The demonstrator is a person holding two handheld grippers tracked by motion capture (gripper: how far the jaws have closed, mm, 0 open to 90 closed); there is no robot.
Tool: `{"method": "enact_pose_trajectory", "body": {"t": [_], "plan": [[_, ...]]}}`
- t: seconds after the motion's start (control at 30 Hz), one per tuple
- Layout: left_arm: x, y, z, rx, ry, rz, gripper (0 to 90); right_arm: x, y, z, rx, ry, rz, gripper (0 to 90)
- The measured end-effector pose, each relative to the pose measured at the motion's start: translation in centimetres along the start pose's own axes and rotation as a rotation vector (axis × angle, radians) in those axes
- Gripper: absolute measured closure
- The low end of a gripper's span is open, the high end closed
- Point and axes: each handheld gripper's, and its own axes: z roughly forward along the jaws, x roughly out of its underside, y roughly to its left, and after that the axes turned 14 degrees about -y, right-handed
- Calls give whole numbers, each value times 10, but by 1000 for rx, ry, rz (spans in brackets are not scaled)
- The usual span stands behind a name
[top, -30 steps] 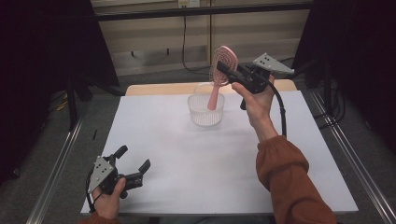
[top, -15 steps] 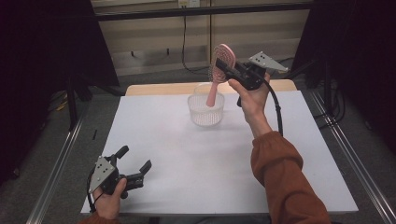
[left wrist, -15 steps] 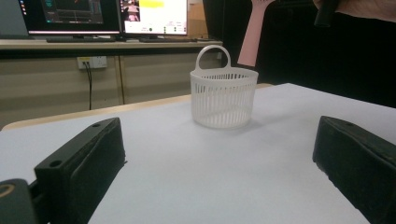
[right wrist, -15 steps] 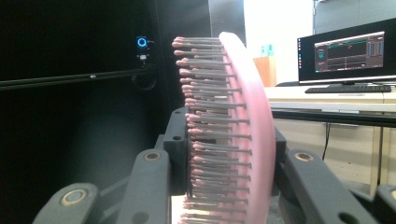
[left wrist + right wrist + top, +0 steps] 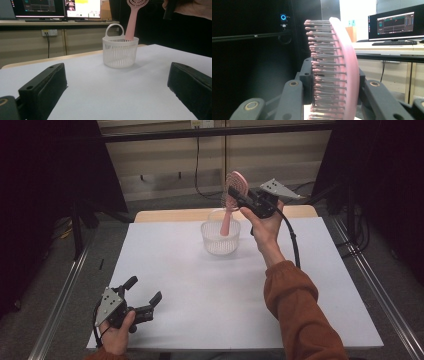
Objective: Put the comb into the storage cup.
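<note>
one white table [image 5: 310, 285], dark room, right gripper [image 5: 239, 200] fingers clamped on pink hairbrush [image 5: 231, 195], left gripper [image 5: 145, 292] fingers apart

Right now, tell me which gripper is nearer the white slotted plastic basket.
Right. The right gripper is just above the white slotted plastic basket, shut on the pink hairbrush whose handle dips inside it. The left gripper rests open at the table's near-left corner, far off.

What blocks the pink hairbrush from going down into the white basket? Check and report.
Nothing visible. The right gripper grips the pink hairbrush by its head, handle end already inside the white basket. The basket's arched handle stands beside the brush.
</note>
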Motion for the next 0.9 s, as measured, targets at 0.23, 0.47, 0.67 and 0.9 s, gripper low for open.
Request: {"method": "enact_pose_trajectory", "body": {"t": [0.23,0.47,0.67,0.9], "plan": [[0,0,0,3,3,-3,23,10,-1,2,11,6,13,650],[0,0,0,4,4,0,23,26,-3,0,28,17,29,650],[1,0,0,2,5,2,23,37,-5,-2,41,31,42,650],[1,0,0,3,5,-1,23,48,-4,-2,53,38,47,650]]}}
